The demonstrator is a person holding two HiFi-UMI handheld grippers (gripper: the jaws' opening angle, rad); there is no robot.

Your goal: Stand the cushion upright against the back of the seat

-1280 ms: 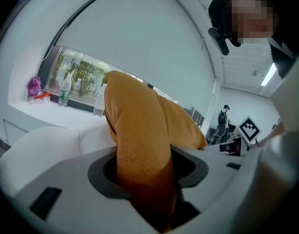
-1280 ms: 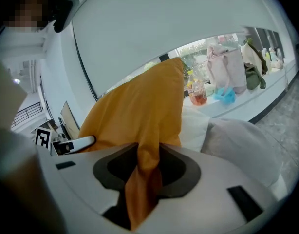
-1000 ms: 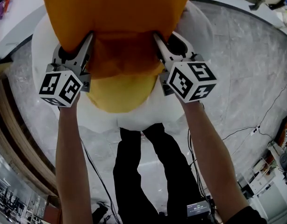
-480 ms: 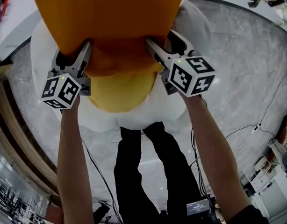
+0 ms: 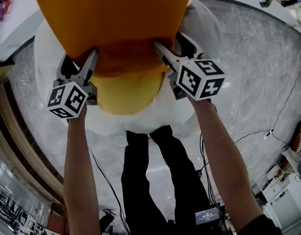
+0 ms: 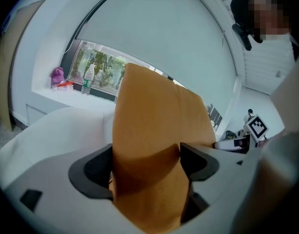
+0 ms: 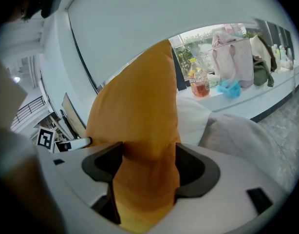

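Seat [image 5: 45,48], white and rounded, fills the middle of the head view, with its front edge just ahead of the person's legs [image 5: 140,170]. Toward the seat's back edge stands the orange cushion [image 5: 116,23]. It rests on its lower edge, and its long axis runs up and away from the person. Both gripper views show it rising steeply from between the jaws. Whether it touches the backrest is hidden behind the cushion itself.

At the cushion's lower left corner sits the left hand-held gripper [image 5: 80,58], and at the lower right corner the right hand-held gripper [image 5: 170,39]. Each has its 2 jaws spread wide, having just been opening, with the cushion's bottom edge between them. The puffy fabric fills each gap and brushes the pads [image 6: 96,172], but I judge it loose rather than squeezed.

The cushion lies straight ahead of both hand-held grippers and is equally near to each. The coming move therefore likely turns on drawing both straight back toward the seat's front edge, along the jaws' own line. That way neither pad should catch the fabric and tip the cushion forward.
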